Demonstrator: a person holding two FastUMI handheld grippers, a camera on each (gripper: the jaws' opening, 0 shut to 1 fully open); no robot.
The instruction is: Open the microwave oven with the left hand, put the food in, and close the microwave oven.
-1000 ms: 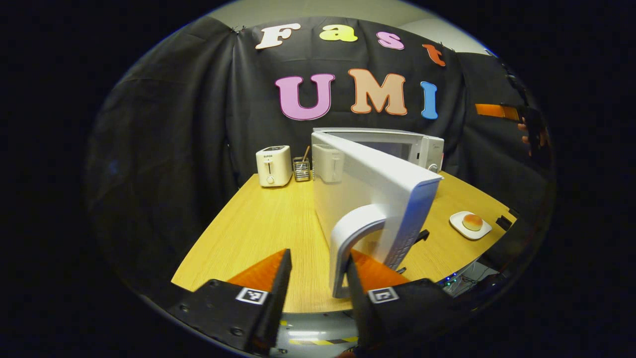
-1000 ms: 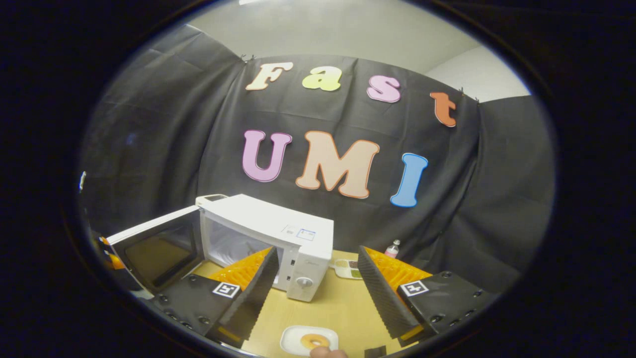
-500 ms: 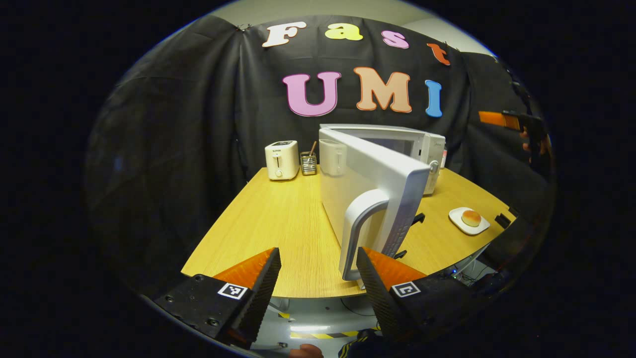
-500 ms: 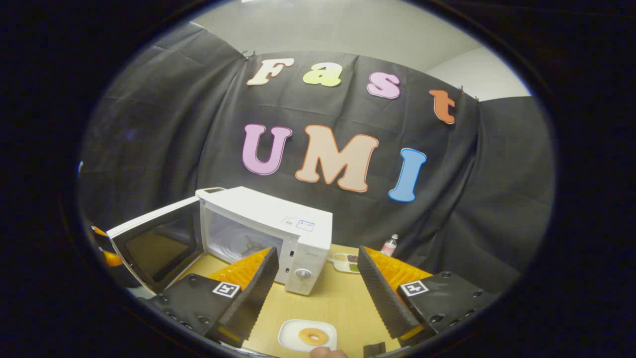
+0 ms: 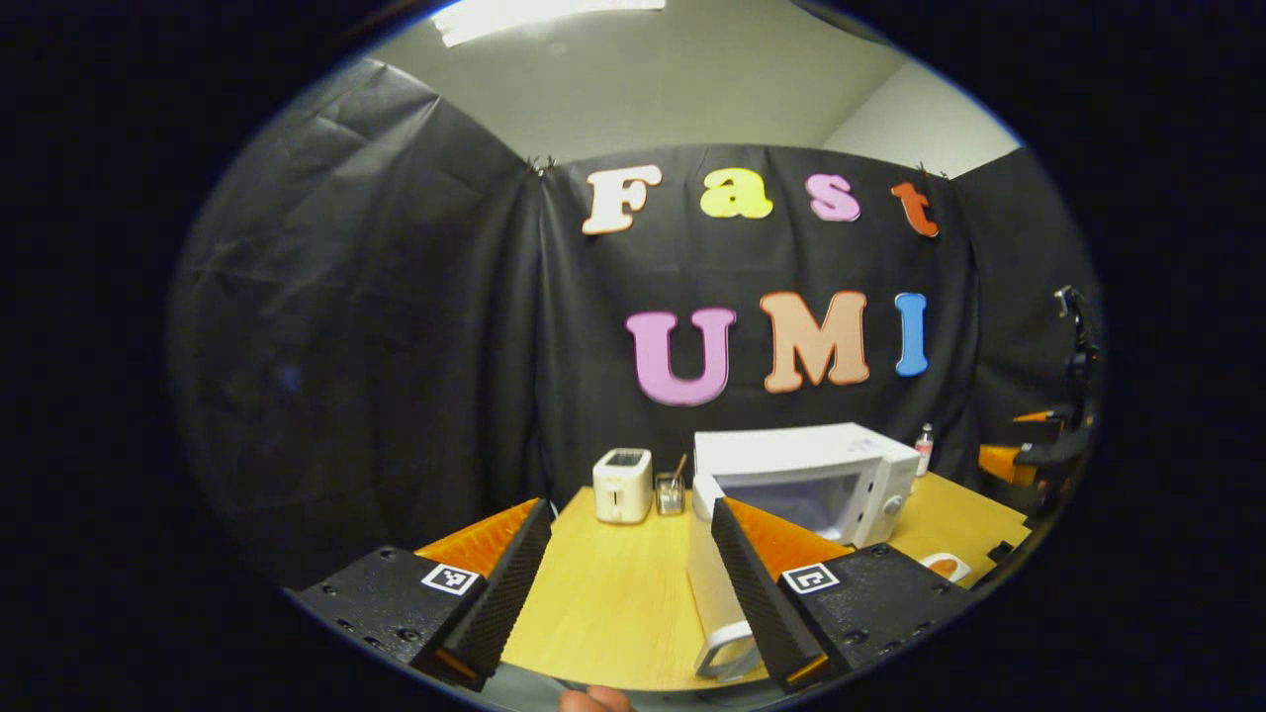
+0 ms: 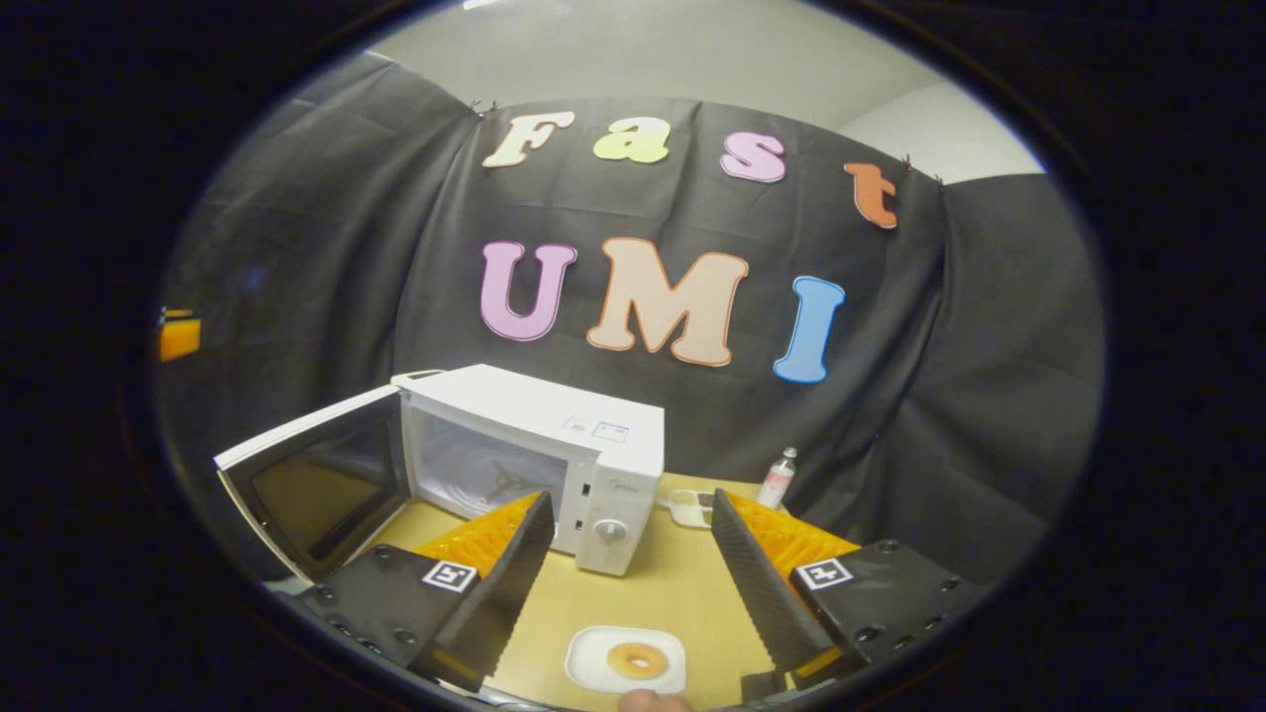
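Both claws released, empty: left claw point(image 5: 621, 583) above the worktop point(image 5: 603, 593) front edge, beside the open door point(image 5: 714, 593); right claw point(image 6: 628, 569) over the doughnut point(image 6: 636, 660) on its plate point(image 6: 593, 667), before the microwave point(image 6: 554, 445) cavity.

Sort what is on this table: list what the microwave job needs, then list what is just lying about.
Needed for the job:
microwave oven, its door swung open
doughnut on the white plate
left tongs, open
right tongs, open above the plate

Just lying about:
toaster
small holder with sticks beside the toaster
bottle
small tray behind the microwave oven
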